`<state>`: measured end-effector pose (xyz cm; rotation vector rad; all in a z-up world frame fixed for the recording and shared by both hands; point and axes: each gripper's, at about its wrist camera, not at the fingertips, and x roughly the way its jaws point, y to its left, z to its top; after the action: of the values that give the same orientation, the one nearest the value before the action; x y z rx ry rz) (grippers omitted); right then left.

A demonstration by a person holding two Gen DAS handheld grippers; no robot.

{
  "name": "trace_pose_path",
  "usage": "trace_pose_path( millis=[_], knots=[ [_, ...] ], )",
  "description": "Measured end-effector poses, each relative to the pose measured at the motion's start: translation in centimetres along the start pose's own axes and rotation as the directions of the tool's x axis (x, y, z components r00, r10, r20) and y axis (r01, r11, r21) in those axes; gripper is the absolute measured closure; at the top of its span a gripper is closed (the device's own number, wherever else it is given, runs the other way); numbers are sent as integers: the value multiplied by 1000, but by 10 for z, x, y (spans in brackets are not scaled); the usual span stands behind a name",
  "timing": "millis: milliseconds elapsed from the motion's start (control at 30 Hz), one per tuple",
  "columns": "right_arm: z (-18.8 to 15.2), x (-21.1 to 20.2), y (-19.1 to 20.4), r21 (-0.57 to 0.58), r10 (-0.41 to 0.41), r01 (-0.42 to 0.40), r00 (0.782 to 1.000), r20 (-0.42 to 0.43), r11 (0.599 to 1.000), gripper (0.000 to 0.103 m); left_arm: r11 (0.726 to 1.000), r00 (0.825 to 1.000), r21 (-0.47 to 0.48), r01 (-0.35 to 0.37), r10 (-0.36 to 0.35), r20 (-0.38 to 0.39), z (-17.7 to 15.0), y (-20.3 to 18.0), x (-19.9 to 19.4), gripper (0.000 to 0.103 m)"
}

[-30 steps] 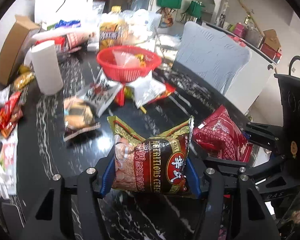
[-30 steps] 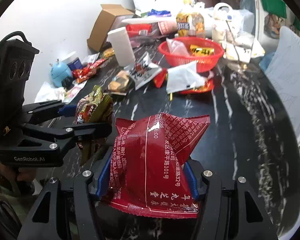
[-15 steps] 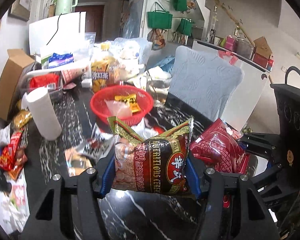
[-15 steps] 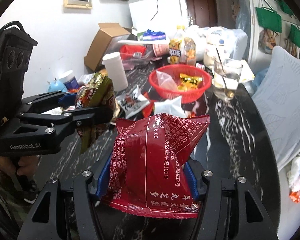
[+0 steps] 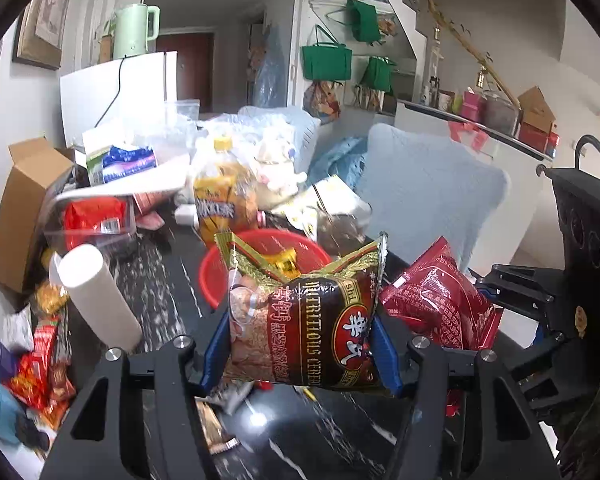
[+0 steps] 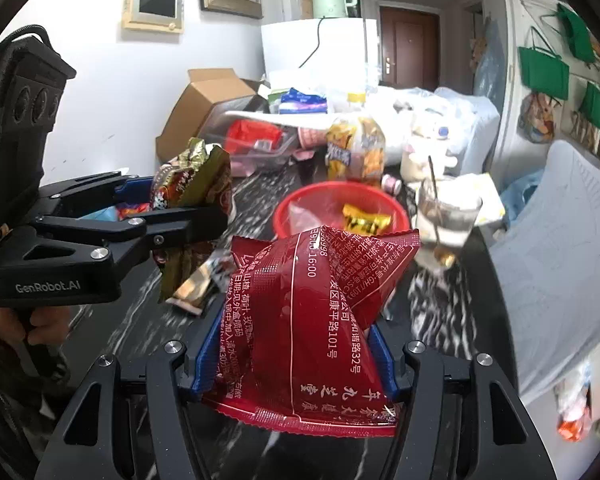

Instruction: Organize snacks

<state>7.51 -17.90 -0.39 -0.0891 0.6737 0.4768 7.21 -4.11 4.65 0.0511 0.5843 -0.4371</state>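
Note:
My left gripper [image 5: 302, 346] is shut on a brown and gold cereal packet [image 5: 304, 332], held above the black marble table. My right gripper [image 6: 292, 354] is shut on a red snack packet [image 6: 312, 320], also held in the air. Each shows in the other's view: the red packet [image 5: 440, 304] at the right, the cereal packet [image 6: 192, 184] at the left. A red basket [image 6: 340, 216] with a yellow packet and a clear bag inside stands ahead of both; it also shows in the left wrist view [image 5: 260, 252], partly hidden by the cereal packet.
A white paper roll [image 5: 100, 292], a clear box of red packets [image 5: 92, 220], a cardboard box [image 5: 24, 208] and loose snacks [image 5: 40, 360] crowd the table's left. A yellow bottle [image 6: 356, 148] stands behind the basket, a glass with a spoon [image 6: 444, 220] to its right. A grey chair [image 6: 560, 248] stands at the right.
Both grippers have risen and moved forward towards the red basket, each keeping its packet. The basket is now closer and lower in both views.

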Motion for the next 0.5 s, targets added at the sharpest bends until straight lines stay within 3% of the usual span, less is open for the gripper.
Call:
trace_pose_path(
  millis=[500],
  knots=[
    [70, 50, -42, 22, -30, 28, 996, 88, 999, 41, 997, 992, -43, -66, 70, 102, 59, 33, 50, 44]
  ],
)
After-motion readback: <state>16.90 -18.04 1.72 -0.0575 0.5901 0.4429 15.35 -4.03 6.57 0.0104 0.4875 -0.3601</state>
